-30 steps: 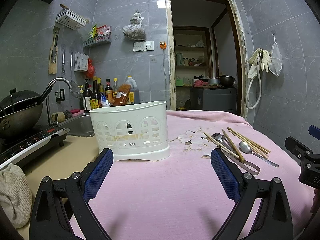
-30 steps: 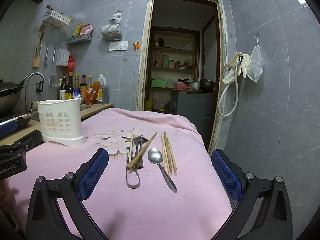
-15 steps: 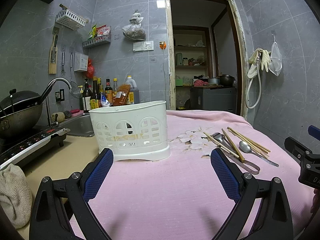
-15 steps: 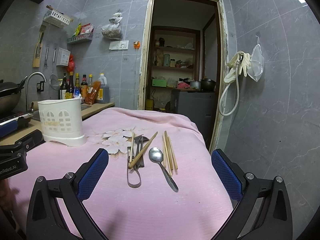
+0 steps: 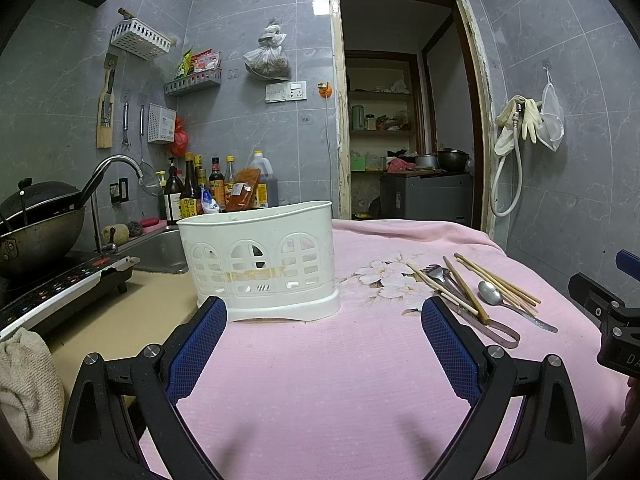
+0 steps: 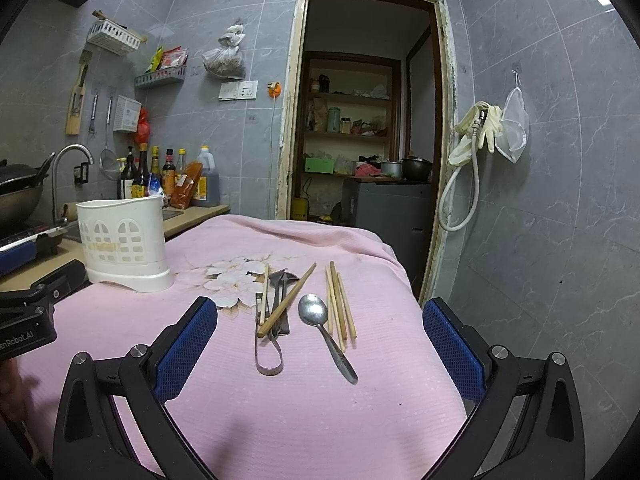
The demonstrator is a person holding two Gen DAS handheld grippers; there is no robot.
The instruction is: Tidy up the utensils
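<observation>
A white plastic utensil holder [image 5: 262, 260] [image 6: 124, 240] stands upright on the pink cloth [image 5: 320, 380] [image 6: 304, 408]. Right of it lie a metal spoon [image 6: 326, 334] [image 5: 508, 304], several wooden chopsticks [image 6: 340, 306] [image 5: 496, 280], one darker chopstick [image 6: 286, 306] crossing a fork and metal tongs [image 6: 272, 344]. My left gripper [image 5: 324, 320] is open, just in front of the holder with nothing between its fingers. My right gripper [image 6: 320, 320] is open, with the utensil pile lying between and beyond its fingers on the cloth.
Left of the cloth are a counter with an induction cooker [image 5: 60, 284], a wok [image 5: 36, 224], a sink and tap [image 5: 116, 168] and sauce bottles [image 5: 208, 188]. A cloth rag [image 5: 24, 392] lies near left. An open doorway [image 5: 404, 120] is behind; the table edge drops at right.
The right gripper has crept slightly forward toward the utensils, which sit a little lower in its view. The left gripper has hardly moved.
</observation>
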